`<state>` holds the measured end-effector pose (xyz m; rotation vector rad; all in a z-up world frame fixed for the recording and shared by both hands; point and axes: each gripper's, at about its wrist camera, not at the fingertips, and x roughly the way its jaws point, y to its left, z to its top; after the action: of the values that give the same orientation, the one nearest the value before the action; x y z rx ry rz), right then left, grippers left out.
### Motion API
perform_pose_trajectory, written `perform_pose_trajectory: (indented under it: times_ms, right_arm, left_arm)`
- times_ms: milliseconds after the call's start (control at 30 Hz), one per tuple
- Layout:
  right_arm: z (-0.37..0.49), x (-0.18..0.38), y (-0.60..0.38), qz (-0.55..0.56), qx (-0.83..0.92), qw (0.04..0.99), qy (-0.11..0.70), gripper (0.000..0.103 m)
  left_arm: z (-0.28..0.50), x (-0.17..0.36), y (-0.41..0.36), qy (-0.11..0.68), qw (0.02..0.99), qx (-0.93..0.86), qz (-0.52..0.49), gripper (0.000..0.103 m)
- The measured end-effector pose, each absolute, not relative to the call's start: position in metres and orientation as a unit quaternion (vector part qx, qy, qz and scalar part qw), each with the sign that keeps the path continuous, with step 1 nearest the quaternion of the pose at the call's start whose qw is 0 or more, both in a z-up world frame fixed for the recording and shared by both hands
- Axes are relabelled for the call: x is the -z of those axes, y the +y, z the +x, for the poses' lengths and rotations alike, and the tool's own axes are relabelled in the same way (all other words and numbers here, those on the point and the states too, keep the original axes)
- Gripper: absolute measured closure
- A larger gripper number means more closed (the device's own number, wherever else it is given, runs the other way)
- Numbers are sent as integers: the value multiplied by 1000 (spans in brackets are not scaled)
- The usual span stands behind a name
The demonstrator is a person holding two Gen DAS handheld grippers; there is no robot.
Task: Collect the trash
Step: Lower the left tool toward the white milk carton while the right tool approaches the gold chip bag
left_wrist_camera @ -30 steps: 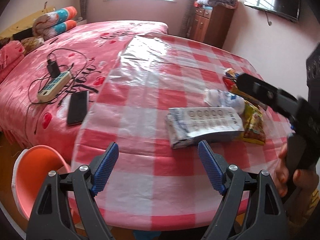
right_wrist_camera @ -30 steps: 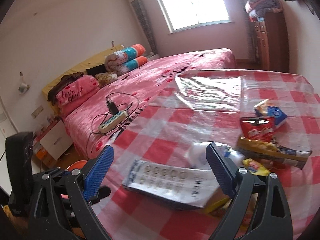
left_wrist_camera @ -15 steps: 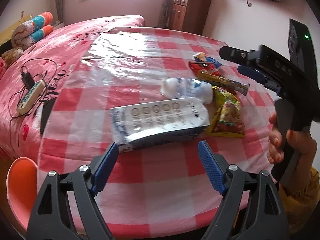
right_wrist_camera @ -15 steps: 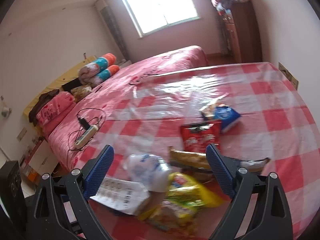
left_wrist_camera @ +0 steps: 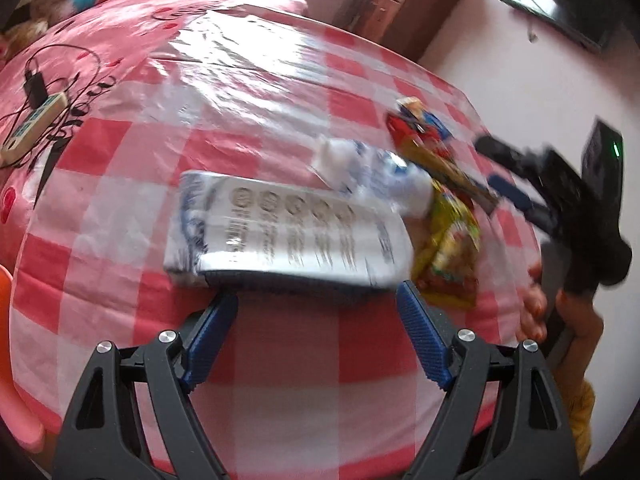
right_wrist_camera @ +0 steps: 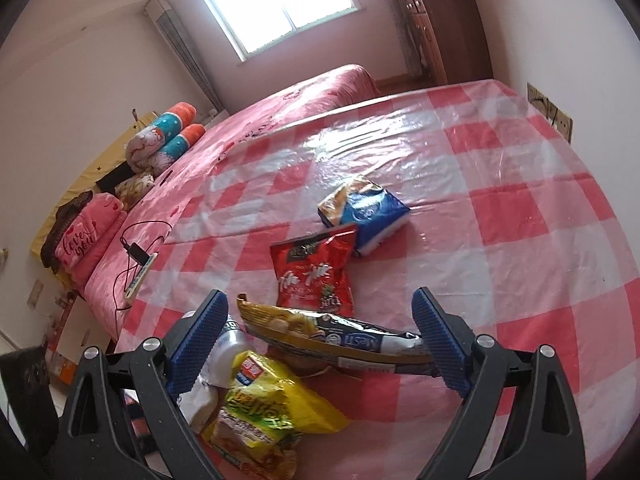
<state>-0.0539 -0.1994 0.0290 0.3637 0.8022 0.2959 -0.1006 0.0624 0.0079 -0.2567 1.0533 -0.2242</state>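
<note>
Two grippers are now closing in on the heap of wrappers where a second ago they were hanging well back from it. Your left gripper [left_wrist_camera: 316, 300], jaws spread wide and gripping nothing, is lining up on the near edge of the silver packet [left_wrist_camera: 288, 232], which is lying flat on the checked tablecloth [left_wrist_camera: 280, 380] and has come right up to the fingertips. Your right gripper [right_wrist_camera: 316, 320], equally wide and empty, is swinging over from that packet to the gold wrapper [right_wrist_camera: 332, 334], which is now sitting between its fingers, with the yellow bag [right_wrist_camera: 272, 412] just below and the red bag [right_wrist_camera: 316, 272] and blue pack [right_wrist_camera: 368, 210] farther out. Nothing is being lifted yet; judging by this, both first grabs are imminent.
</note>
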Motion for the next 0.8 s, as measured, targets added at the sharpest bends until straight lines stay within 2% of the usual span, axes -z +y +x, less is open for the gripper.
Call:
perform_pose_trajectory:
  times_ms: [300,633,800]
  right_arm:
    - [-51,-27,-200,160,-158,891,394,11]
    - [-55,-28,-190,121,-167,885,417,11]
    - [-55,-27,-189,153,-207,859,443,11]
  left_arm:
    - [-65,-14,61,489,859,93,-122,21]
    - [-44,-12,30,498,860,85,-71,20]
    - [-42,-10,19,503,861,71,-29,17]
